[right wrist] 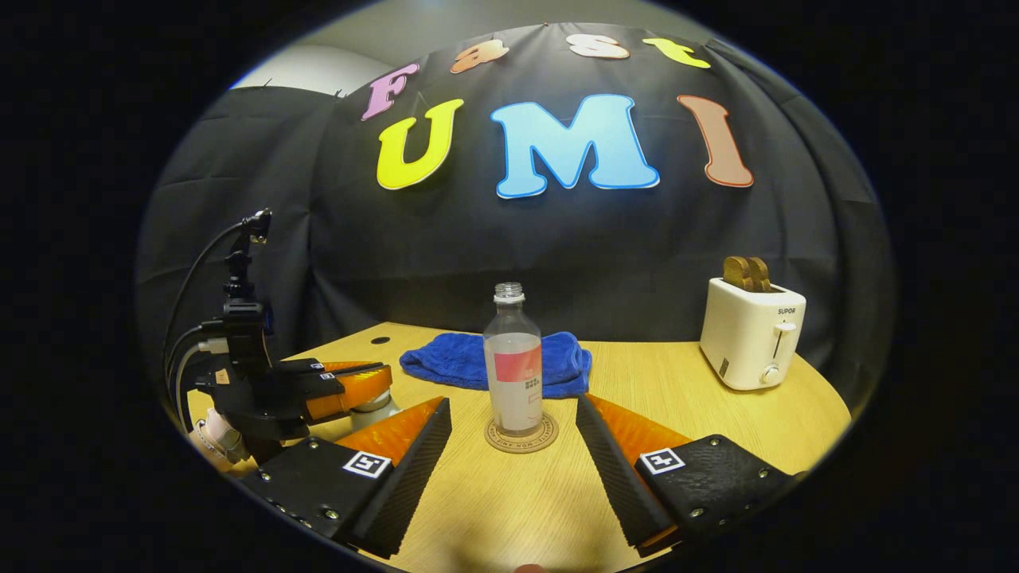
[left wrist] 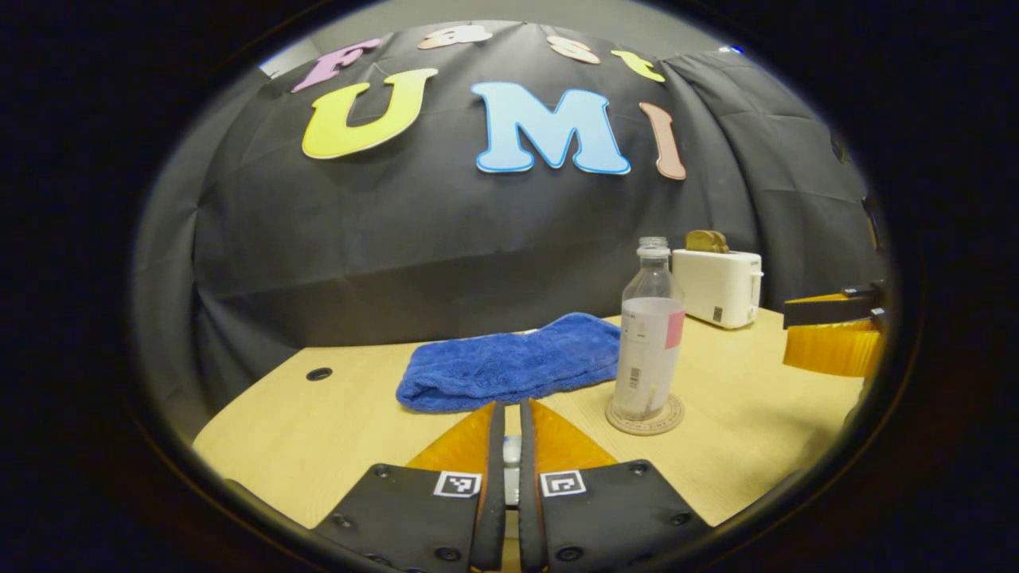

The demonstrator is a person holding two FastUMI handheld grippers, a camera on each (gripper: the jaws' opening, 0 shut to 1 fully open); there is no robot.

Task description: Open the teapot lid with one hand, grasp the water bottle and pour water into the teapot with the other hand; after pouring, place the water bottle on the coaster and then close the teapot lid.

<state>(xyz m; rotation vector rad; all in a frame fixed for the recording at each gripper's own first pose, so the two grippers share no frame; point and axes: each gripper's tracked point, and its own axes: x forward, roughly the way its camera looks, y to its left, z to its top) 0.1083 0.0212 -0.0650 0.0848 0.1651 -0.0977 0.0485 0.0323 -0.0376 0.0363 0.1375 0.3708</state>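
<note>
The clear water bottle (right wrist: 513, 374), uncapped and partly filled, stands upright on the round coaster (right wrist: 521, 435) at the table's middle. My right gripper (right wrist: 511, 402) is open just in front of it, one finger on each side, touching nothing. Off to the left, my left gripper (right wrist: 382, 380) sits low over a pale rounded part of the teapot (right wrist: 374, 409). In the left gripper view my left gripper (left wrist: 510, 407) is shut on a small whitish piece, the teapot lid's knob (left wrist: 512, 454); the pot's body is hidden below. The bottle (left wrist: 649, 334) and coaster (left wrist: 645, 417) stand to its right.
A folded blue towel (right wrist: 478, 362) lies behind the bottle. A white toaster (right wrist: 748, 334) with bread in it stands at the back right. The black cloth wall closes off the back of the wooden table (right wrist: 677, 414). A hand (right wrist: 213, 436) holds the left gripper.
</note>
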